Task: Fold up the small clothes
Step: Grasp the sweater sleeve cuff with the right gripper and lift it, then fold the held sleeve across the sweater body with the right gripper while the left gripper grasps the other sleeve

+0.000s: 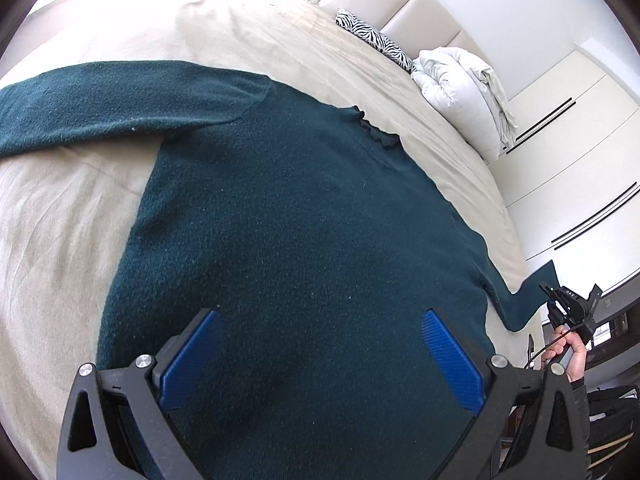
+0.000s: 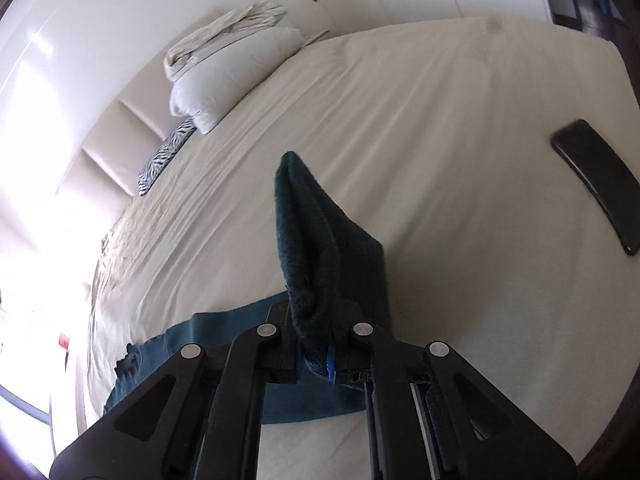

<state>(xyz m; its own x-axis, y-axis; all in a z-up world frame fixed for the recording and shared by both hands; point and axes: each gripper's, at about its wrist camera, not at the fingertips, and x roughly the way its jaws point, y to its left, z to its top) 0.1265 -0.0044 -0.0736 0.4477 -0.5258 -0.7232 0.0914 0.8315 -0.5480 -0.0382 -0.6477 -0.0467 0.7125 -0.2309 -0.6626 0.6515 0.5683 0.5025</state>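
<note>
A dark green knitted sweater (image 1: 288, 216) lies spread flat on a beige bedsheet (image 1: 60, 216), its left sleeve (image 1: 100, 104) stretched out toward the left and its ruffled neckline at the far side. Above the sweater's near body hovers the left gripper (image 1: 320, 354), its two blue ribbed pads (image 1: 190, 354) set wide apart with nothing between them. At the far right of this view, a hand (image 1: 570, 354) holds the right gripper (image 1: 556, 304), which has the end of the sweater's right sleeve (image 1: 532, 300) lifted off the bed. From the right wrist, the right gripper (image 2: 316, 354) has its black jaws closed tight on that sleeve cuff (image 2: 316, 240), the fabric standing up in a folded peak above the fingers. Toward the far left lie a white pillow with folded linen (image 2: 232, 80) and a zebra-striped cushion (image 2: 164, 156) against a padded headboard (image 2: 108, 148). On the right rests a flat black object (image 2: 596, 184), possibly a phone.
</note>
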